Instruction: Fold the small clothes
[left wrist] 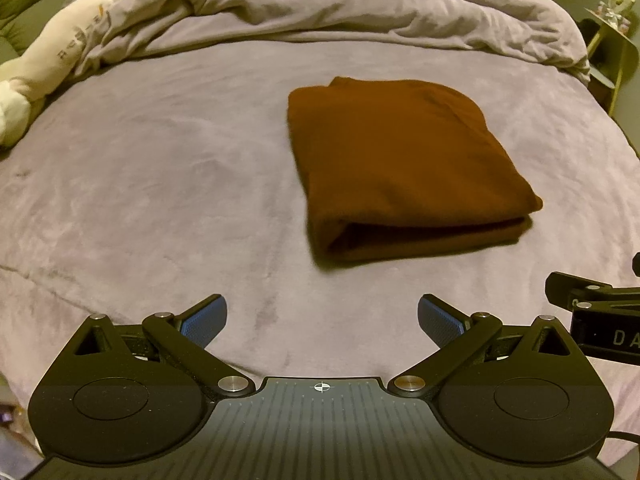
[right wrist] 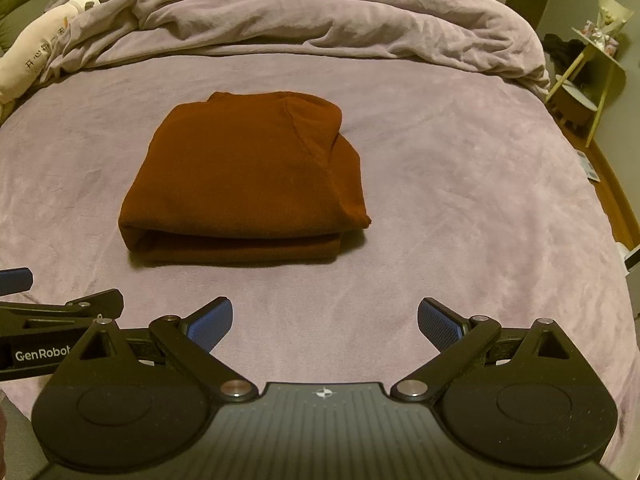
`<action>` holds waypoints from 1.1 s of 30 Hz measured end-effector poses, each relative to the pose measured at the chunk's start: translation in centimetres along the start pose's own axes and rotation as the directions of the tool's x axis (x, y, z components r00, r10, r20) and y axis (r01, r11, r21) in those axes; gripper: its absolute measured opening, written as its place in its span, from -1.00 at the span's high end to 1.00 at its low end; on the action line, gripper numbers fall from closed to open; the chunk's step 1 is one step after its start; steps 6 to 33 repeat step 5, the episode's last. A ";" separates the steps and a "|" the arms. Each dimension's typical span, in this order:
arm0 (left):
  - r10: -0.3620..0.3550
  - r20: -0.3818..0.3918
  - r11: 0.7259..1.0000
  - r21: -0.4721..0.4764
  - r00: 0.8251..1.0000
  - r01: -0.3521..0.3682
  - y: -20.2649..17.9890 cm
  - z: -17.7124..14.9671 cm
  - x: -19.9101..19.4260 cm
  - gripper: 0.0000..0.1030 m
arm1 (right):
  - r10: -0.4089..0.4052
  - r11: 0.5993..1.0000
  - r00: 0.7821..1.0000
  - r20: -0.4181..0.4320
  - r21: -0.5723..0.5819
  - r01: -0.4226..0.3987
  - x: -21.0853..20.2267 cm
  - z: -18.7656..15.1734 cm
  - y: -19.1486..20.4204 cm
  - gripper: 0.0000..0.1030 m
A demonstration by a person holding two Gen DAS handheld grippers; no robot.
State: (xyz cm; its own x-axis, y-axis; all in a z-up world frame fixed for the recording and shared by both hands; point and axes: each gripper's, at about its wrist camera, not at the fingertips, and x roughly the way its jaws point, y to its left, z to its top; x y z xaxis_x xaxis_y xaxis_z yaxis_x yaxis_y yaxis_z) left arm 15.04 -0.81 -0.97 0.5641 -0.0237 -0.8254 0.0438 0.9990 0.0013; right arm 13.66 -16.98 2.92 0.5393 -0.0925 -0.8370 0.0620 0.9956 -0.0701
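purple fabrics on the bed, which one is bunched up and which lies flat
The rumpled purple duvet heaped at the far end is bunched. The purple bedsheet under the folded brown sweater lies flat.

The rust-brown garment [left wrist: 404, 160] [right wrist: 244, 176] is lying flat on the bed, folded into a compact rectangle, its layered fold edge facing the cameras.

One folded brown garment [right wrist: 244, 178] is counted on one purple bed sheet [right wrist: 460, 208]. One crumpled duvet [right wrist: 304, 12] and one white plush toy [left wrist: 52, 52] are seen behind it. Two grippers are counted, the left gripper [left wrist: 322, 326] and the right gripper [right wrist: 325, 326], each with two blue-padded fingers [right wrist: 212, 322]. One small side table [right wrist: 596, 60] is noted.
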 end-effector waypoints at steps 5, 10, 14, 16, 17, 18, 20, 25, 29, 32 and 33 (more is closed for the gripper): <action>0.000 0.000 1.000 0.003 1.000 0.000 -0.1 0.0 0.1 -1.00 | 0.000 1.000 1.000 0.002 0.000 0.000 0.0 0.0 0.0 -0.92; 0.000 0.000 1.000 0.003 1.000 0.000 -0.1 0.0 0.1 -1.00 | 0.000 1.000 1.000 0.002 0.000 0.000 0.0 0.0 0.0 -0.92; 0.000 0.000 1.000 0.003 1.000 0.000 -0.1 0.0 0.1 -1.00 | 0.000 1.000 1.000 0.002 0.000 0.000 0.0 0.0 0.0 -0.92; 0.000 0.000 1.000 0.003 1.000 0.000 -0.1 0.0 0.1 -1.00 | 0.000 1.000 1.000 0.002 0.000 0.000 0.0 0.0 0.0 -0.92; 0.000 0.000 1.000 0.003 1.000 0.000 -0.1 0.0 0.1 -1.00 | 0.000 1.000 1.000 0.002 0.000 0.000 0.0 0.0 0.0 -0.92; 0.000 0.000 1.000 0.003 1.000 0.000 -0.1 0.0 0.1 -1.00 | 0.000 1.000 1.000 0.002 0.000 0.000 0.0 0.0 0.0 -0.92; 0.000 0.000 1.000 0.003 1.000 0.000 -0.1 0.0 0.1 -1.00 | 0.000 1.000 1.000 0.002 0.000 0.000 0.0 0.0 0.0 -0.92; 0.000 0.000 1.000 0.003 1.000 0.000 -0.1 0.0 0.1 -1.00 | 0.000 1.000 1.000 0.002 0.000 0.000 0.0 0.0 0.0 -0.92; 0.000 0.000 1.000 0.003 1.000 0.000 -0.1 0.0 0.1 -1.00 | 0.000 1.000 1.000 0.002 0.000 0.000 0.0 0.0 0.0 -0.92; 0.000 0.000 1.000 0.003 1.000 0.000 -0.1 0.0 0.1 -1.00 | 0.000 1.000 1.000 0.002 0.000 0.000 0.0 0.0 0.0 -0.92; 0.000 0.000 1.000 0.003 1.000 0.000 -0.1 0.0 0.1 -1.00 | 0.000 1.000 1.000 0.002 0.000 0.000 0.0 0.0 0.0 -0.92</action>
